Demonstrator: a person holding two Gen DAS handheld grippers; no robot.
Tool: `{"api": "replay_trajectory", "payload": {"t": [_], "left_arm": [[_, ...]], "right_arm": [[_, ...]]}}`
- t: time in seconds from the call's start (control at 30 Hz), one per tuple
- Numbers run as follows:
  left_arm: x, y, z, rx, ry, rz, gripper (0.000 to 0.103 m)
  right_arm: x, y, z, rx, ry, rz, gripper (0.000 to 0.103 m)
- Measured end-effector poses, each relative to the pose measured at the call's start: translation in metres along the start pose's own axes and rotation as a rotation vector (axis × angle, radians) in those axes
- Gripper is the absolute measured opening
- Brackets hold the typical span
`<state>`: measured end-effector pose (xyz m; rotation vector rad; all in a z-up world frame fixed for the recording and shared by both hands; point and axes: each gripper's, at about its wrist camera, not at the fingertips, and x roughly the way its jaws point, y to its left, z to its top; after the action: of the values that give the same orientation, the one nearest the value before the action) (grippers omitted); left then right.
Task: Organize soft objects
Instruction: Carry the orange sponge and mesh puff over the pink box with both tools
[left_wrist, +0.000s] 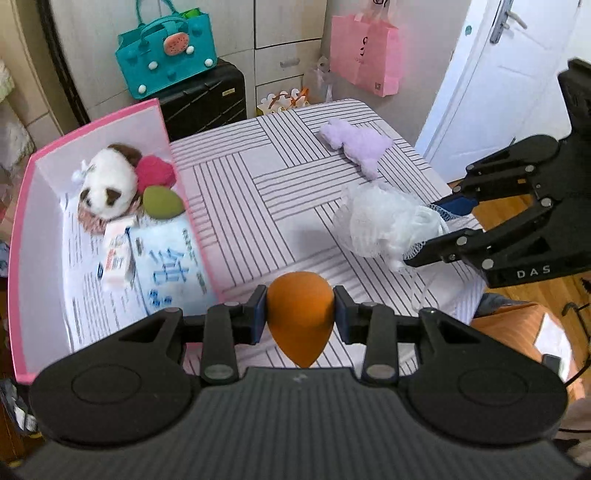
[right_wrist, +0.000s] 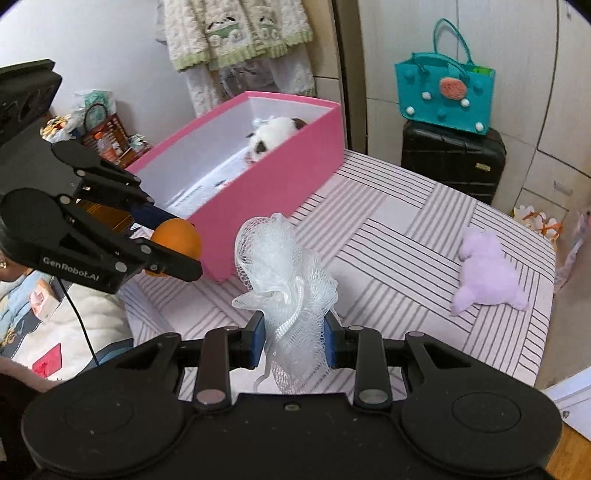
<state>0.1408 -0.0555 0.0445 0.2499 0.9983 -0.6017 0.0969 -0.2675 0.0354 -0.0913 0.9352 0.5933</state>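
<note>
- My left claw (left_wrist: 300, 318) is clenched on an orange teardrop sponge (left_wrist: 300, 317), one blue pad pressing each flank, pointed end toward the camera; the sponge hangs above the striped bench (left_wrist: 258, 177), just beside the near corner of the pink box (left_wrist: 22, 221).
- My right claw (right_wrist: 294, 341) is clenched on a white mesh bath pouf (right_wrist: 284, 266), pinched low at its gathered part, the ruffled bulk standing up beyond the pads; it is held above the bench, near the box's long side.
- A purple plush toy (left_wrist: 352, 146) lies flat on the bench toward the far edge, well apart from both claws.
- Inside the box I see a white-and-brown plush animal (left_wrist: 107, 184), a red plush heart (left_wrist: 157, 173) touching it, an olive-green sponge (left_wrist: 162, 201) just beside the heart, a small carton (left_wrist: 118, 254) and a blue-printed packet (left_wrist: 170, 266).
- Beyond the bench: a teal bag (left_wrist: 166, 59) atop a black suitcase (left_wrist: 207, 99), and a pink paper bag (left_wrist: 365, 55).
</note>
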Motion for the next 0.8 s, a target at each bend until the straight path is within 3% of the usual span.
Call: {"api": "replay_trajectory", "payload": {"t": [0.33,0.57,0.8], "left_arm": [[-0.035,0.026,-0.04,-0.042,-0.033,-0.017,0.036],[-0.085,0.062,-0.065,-0.115,-0.175,0.052,0.036],[-0.098,0.096,-0.066,-0.152,-0.234,0.091,0.036]], "right_arm": [[-0.012,0.061,0.003,-0.082,-0.106,0.065,0.036],[-0.007,0.086,0.025,-0.114,-0.142,0.099,0.036],[0.002,0.097,0.052,-0.12,-0.216,0.117,0.037]]}}
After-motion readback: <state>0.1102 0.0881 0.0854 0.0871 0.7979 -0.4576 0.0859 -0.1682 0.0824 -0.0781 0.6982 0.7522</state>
